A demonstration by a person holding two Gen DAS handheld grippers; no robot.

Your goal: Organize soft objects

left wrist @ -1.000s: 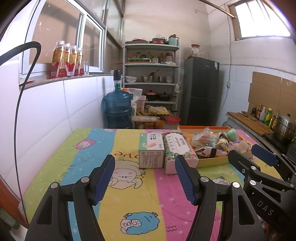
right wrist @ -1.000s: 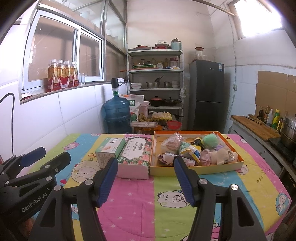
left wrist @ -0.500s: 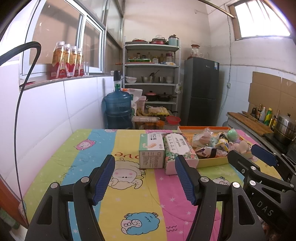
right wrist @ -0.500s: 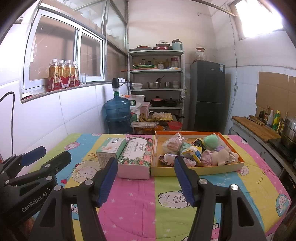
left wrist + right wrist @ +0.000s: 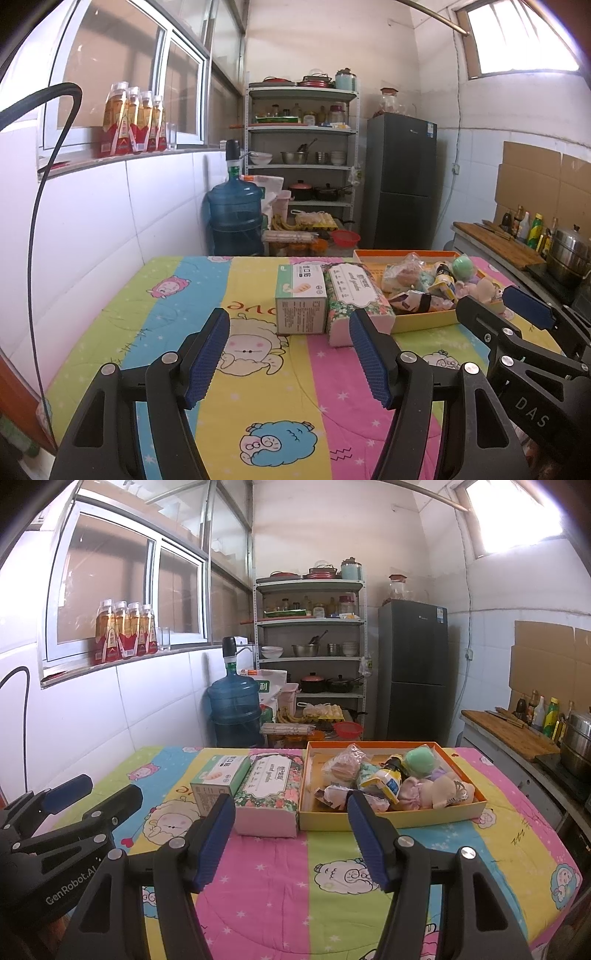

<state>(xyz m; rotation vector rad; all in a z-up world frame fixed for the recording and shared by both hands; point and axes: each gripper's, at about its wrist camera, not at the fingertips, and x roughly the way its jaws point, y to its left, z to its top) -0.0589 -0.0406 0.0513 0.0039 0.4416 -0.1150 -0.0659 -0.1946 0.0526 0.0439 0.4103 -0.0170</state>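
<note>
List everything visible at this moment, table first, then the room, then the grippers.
tray: 1, orange-yellow, on the table's right half
soft items: a pile, mixed colours, in the tray; count unclear
green ball: 1, at the tray's far side
floral tissue box: 1, pink and green, left of the tray
small carton: 1, green and white, left of the tissue box
quilt: 1, striped cartoon print, covering the table
water jug: 1, blue, on the floor by the wall
shelf rack: 1, white, holding pots and bowls
fridge: 1, dark, right of the rack
bottles: 4, orange-red, on the window sill
left gripper: open, empty
right gripper: open, empty
</note>
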